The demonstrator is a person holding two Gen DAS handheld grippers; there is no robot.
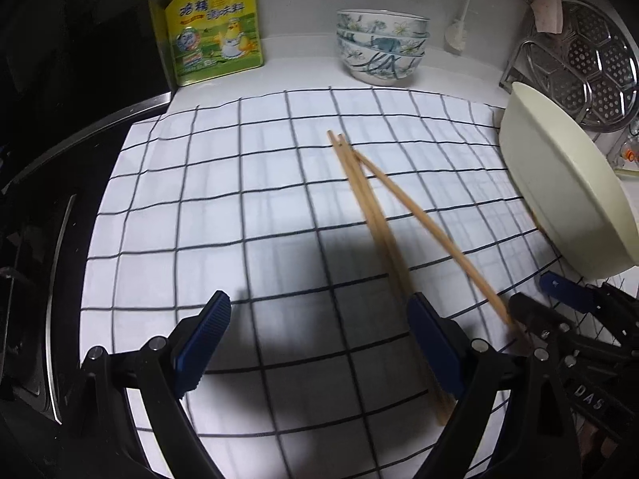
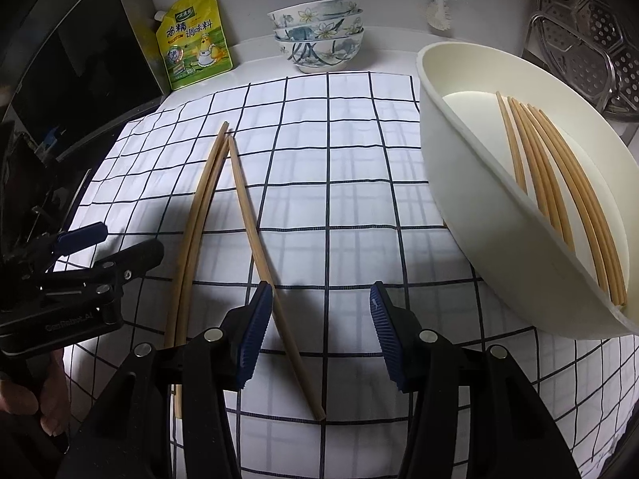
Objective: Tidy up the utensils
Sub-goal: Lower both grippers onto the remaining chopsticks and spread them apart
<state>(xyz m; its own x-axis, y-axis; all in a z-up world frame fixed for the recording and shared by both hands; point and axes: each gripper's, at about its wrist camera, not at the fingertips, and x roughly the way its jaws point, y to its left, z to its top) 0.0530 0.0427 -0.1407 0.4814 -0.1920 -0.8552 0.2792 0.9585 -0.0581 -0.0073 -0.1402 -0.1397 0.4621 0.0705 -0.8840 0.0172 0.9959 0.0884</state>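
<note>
Hovering over the checked cloth (image 2: pixel 339 151), the right gripper (image 2: pixel 319 335) has fingers apart around one chopstick (image 2: pixel 263 255). The left gripper (image 1: pixel 319 343) is spread too, holding nothing.

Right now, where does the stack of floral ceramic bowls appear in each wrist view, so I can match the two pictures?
Left wrist view: the stack of floral ceramic bowls sits top centre, slightly right, behind the checked cloth.
Right wrist view: same stack, top centre, left of the cream plastic tub.
Shared landmark: the yellow seasoning pouch, standing left of the bowls in both.
</note>
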